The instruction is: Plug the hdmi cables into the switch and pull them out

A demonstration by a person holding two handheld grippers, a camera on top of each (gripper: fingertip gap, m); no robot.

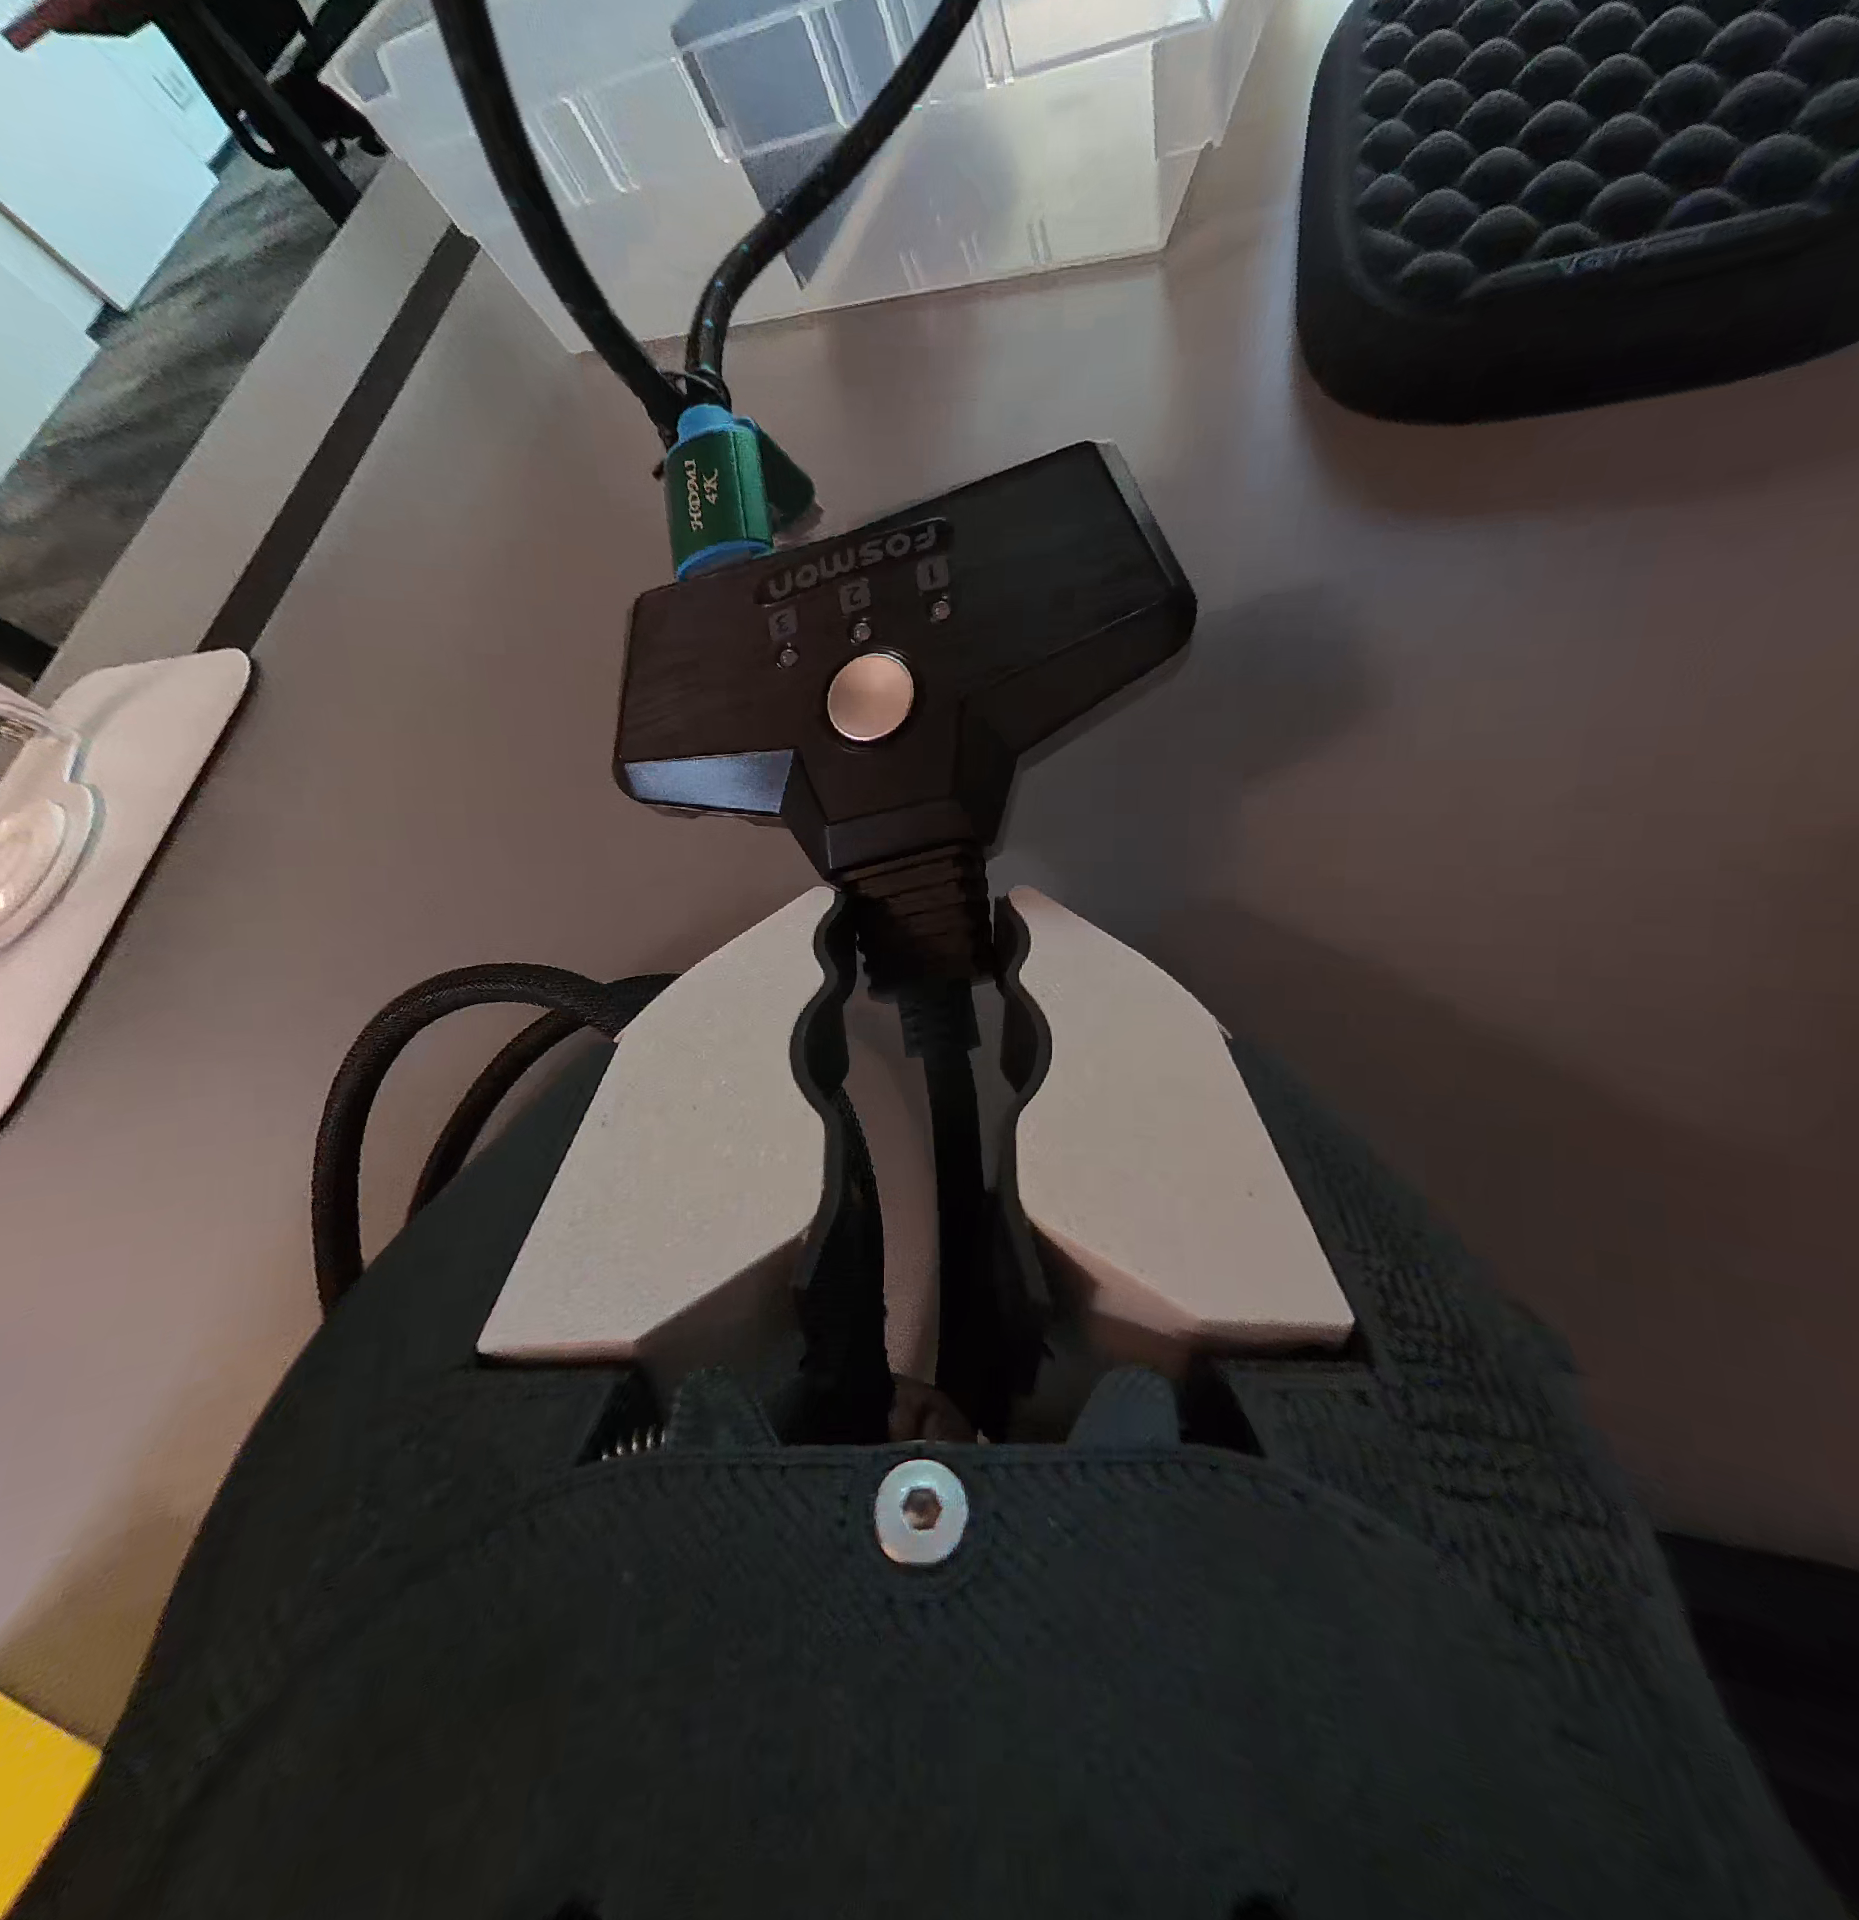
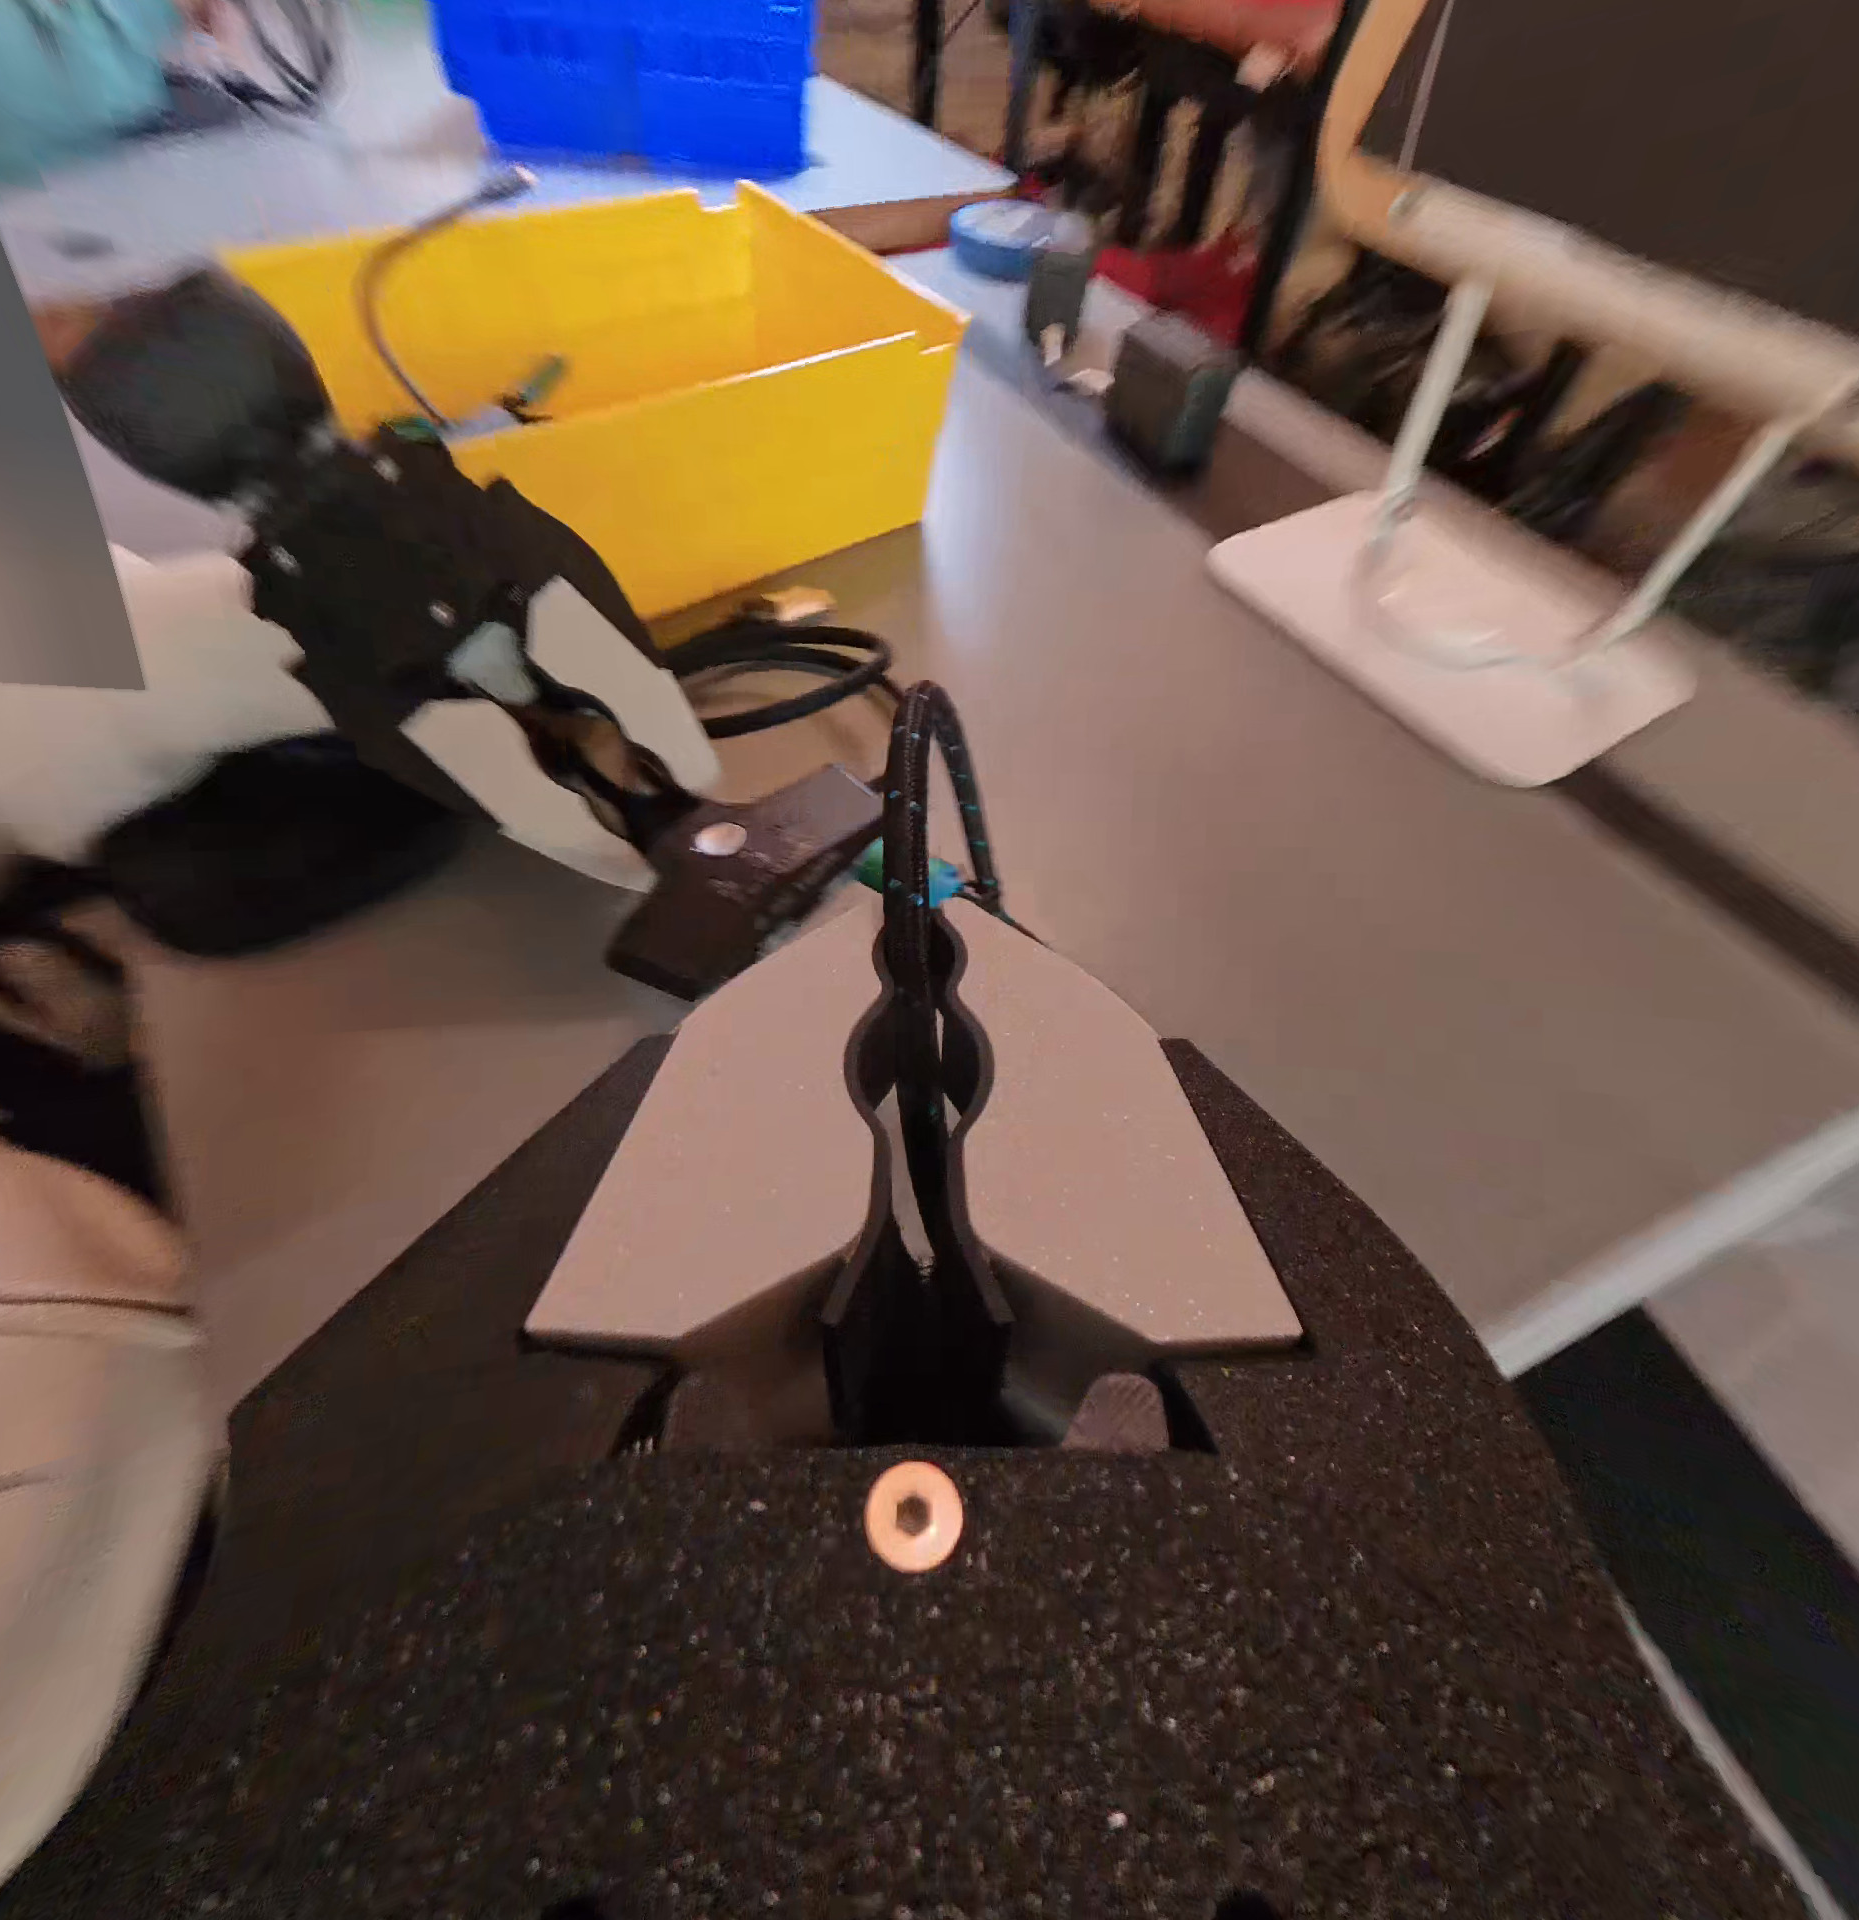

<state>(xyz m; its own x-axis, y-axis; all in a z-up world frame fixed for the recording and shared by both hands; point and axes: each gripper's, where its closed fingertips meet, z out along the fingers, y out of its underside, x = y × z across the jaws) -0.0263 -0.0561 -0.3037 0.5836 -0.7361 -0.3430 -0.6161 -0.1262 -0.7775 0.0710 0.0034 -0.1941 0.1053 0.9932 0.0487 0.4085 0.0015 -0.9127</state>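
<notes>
The black HDMI switch (image 1: 904, 644) lies flat on the grey table (image 1: 1424, 935), its round silver button facing up. A green-and-blue HDMI plug (image 1: 717, 499) sits in its far port edge, with a second plug half hidden just behind it, and their braided black cables (image 1: 551, 208) rise away. The left gripper (image 1: 920, 925) is closed around the ribbed strain relief of the switch's own lead. The right gripper (image 2: 920, 935), nearly closed, pinches a black braided cable (image 2: 920, 1091) that loops over to the plugs. Beyond stand a yellow bin (image 2: 696, 395), a clear plastic box (image 1: 904, 156) and a black textured cushion (image 1: 1631, 187).
</notes>
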